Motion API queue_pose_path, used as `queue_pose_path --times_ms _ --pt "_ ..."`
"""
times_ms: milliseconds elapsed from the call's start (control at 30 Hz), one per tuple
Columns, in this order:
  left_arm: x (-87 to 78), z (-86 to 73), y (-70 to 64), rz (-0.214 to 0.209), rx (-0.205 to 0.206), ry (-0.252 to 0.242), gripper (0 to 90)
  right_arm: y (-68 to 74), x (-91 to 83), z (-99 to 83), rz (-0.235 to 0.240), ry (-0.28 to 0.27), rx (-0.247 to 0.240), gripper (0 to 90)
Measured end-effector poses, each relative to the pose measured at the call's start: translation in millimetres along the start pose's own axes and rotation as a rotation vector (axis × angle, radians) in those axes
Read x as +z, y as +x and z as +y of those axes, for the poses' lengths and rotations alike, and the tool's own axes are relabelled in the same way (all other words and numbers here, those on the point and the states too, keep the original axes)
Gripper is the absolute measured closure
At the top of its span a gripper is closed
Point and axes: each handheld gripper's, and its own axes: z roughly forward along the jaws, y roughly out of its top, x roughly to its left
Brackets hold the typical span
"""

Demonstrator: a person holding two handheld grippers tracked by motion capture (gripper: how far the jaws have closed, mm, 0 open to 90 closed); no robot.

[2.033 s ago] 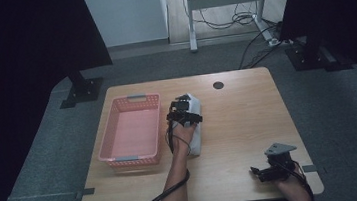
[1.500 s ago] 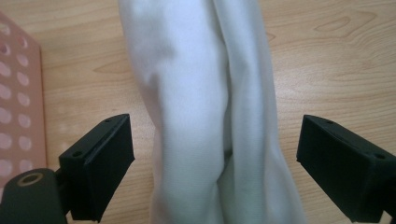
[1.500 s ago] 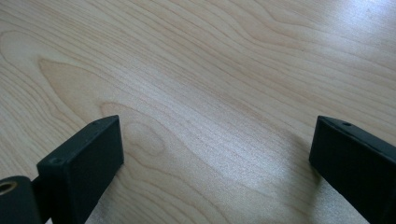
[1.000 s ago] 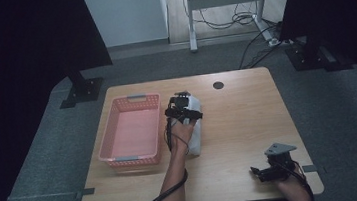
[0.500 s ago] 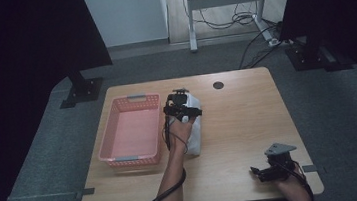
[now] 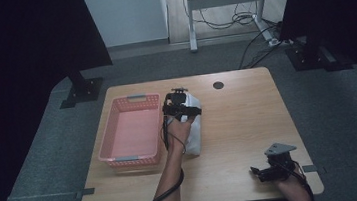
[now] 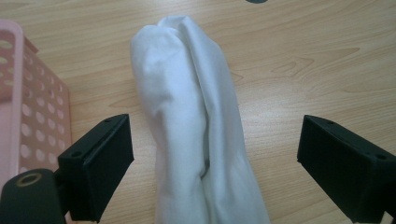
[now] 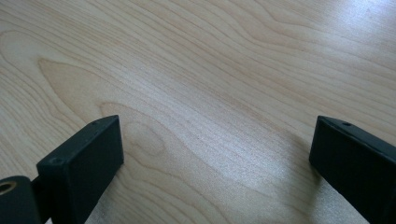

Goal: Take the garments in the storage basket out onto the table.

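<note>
A folded white cloth (image 6: 194,126) lies on the wooden table (image 6: 239,124) just right of a pink plastic basket (image 6: 132,130). My left gripper (image 6: 179,98) hovers over the cloth's far end. In the left gripper view it (image 7: 212,161) is open, its black jaws standing either side of the cloth (image 7: 191,126), which lies lengthwise between them without touching. The basket's wall (image 7: 23,107) shows at that view's left. My right gripper (image 6: 259,172) rests near the table's front right corner. It (image 8: 215,163) is open over bare wood, nothing between its jaws.
A small dark round hole (image 6: 218,84) sits in the table near its far edge. Black stands (image 6: 82,85) and a desk frame with cables (image 6: 227,5) are on the floor beyond the table. The basket looks empty.
My left gripper has crept slightly farther along the cloth toward the table's far edge. The right gripper has stayed still.
</note>
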Motion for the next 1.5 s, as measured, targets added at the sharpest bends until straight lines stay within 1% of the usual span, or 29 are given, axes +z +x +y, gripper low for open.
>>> queue_pose_path --times_ms 133,367,433,667,900,1267,1500 --pt "-5.0 -0.6 1.8 0.005 0.008 -0.008 10.2 0.0 0.0 0.0 0.0 0.0 0.0 2.5" --pt "-12.1 -1.7 8.4 0.011 -0.009 -0.006 10.2 0.0 0.0 0.0 0.0 0.0 -0.001 2.5" --pt "-14.7 -1.9 10.7 0.009 -0.013 -0.012 10.1 0.0 0.0 0.0 0.0 0.0 -0.001 2.5" --pt "-24.7 -1.7 17.5 0.018 -0.014 -0.024 10.2 0.0 0.0 0.0 -0.001 0.0 0.0 2.5" --pt "-36.0 -1.0 21.9 0.026 -0.003 -0.036 10.0 0.0 0.0 0.0 -0.001 0.0 -0.001 2.5" --pt "-44.0 -5.8 30.6 0.028 0.007 -0.032 10.0 0.0 0.1 0.0 -0.001 0.0 -0.001 2.5" --pt "-51.8 -7.6 36.5 0.027 0.006 -0.038 10.0 0.0 0.1 0.0 -0.001 0.0 -0.001 2.5"
